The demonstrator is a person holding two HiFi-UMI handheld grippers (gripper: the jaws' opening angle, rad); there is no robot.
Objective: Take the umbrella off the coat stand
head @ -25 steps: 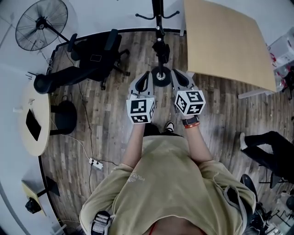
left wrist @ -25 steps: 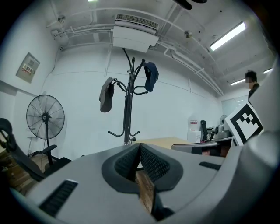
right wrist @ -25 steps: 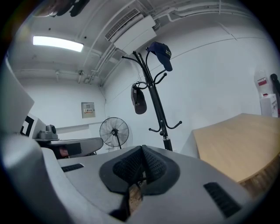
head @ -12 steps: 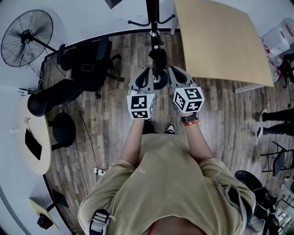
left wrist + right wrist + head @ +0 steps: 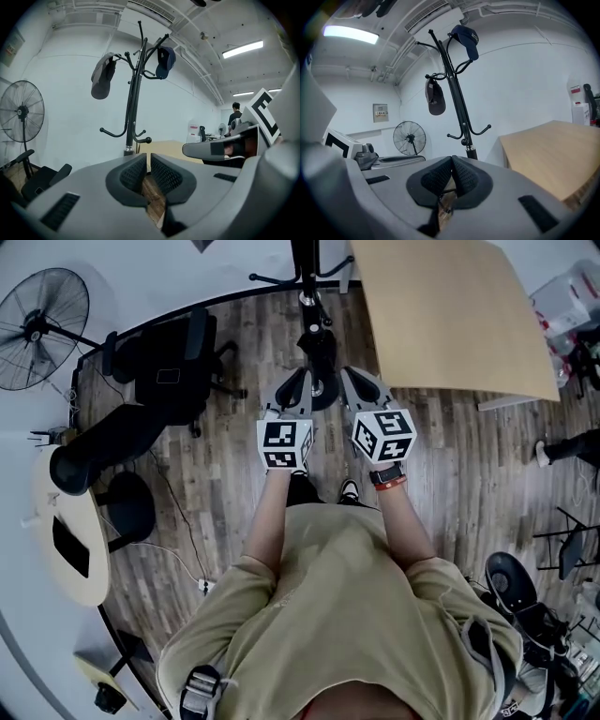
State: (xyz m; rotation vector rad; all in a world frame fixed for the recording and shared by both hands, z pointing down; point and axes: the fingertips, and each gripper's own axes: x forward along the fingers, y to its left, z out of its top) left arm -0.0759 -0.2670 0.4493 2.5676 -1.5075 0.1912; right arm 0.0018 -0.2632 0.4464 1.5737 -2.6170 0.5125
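The black coat stand [image 5: 305, 263] rises just ahead of me, its round base [image 5: 323, 388] showing between my two grippers. A grey cap [image 5: 102, 77] and a navy cap [image 5: 165, 61] hang from its upper hooks. I cannot make out an umbrella in any view, and my own jaws hide the stand's lower part. My left gripper [image 5: 292, 390] is shut with nothing between its pads. My right gripper [image 5: 354, 381] is also shut and empty. Both point nearly level at the stand [image 5: 454, 93], one on each side of it and short of it.
A large wooden table [image 5: 450, 315] stands right of the stand. To the left are a black office chair [image 5: 169, 362], a floor fan [image 5: 37, 315] and a round table [image 5: 66, 540]. A power strip [image 5: 202, 585] lies on the floor. Another person's legs [image 5: 572, 446] show at the right edge.
I have walked forward and both grippers have come closer to the coat stand, which now sits lower between them. Both stayed shut.
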